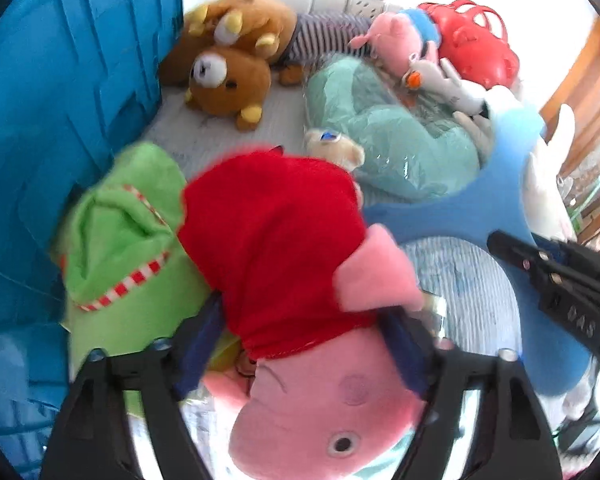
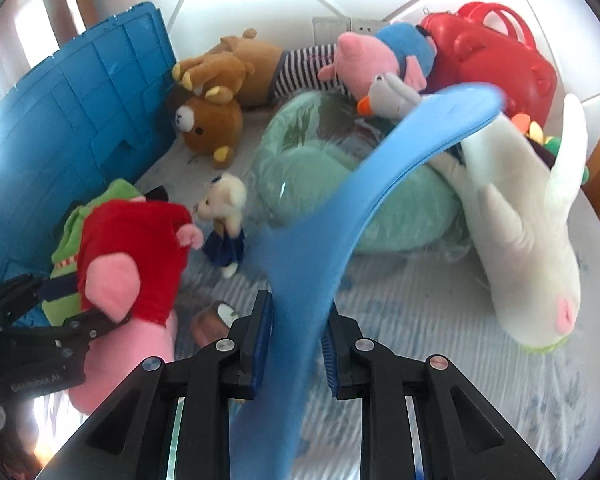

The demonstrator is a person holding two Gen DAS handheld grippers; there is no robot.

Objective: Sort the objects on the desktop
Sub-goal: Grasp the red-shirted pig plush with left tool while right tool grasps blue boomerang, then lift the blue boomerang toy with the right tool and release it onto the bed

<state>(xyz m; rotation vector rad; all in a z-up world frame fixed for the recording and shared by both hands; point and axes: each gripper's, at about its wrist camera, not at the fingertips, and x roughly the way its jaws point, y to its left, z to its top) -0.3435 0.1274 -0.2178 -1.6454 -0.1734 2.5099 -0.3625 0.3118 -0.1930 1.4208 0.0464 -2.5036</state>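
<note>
A blue crate (image 2: 76, 112) walls the left side of the tabletop (image 2: 440, 320). A teal cushion (image 2: 320, 176) fills the middle, brown bears (image 2: 212, 128) behind it. The left tool (image 1: 304, 352) pinches a pink pig plush in red (image 1: 284, 248), beside a green plush (image 1: 120, 232). The right tool (image 2: 296, 340) is pressed together on a blue curved piece (image 2: 340, 216) crossing before a white plush (image 2: 532, 240).
</note>
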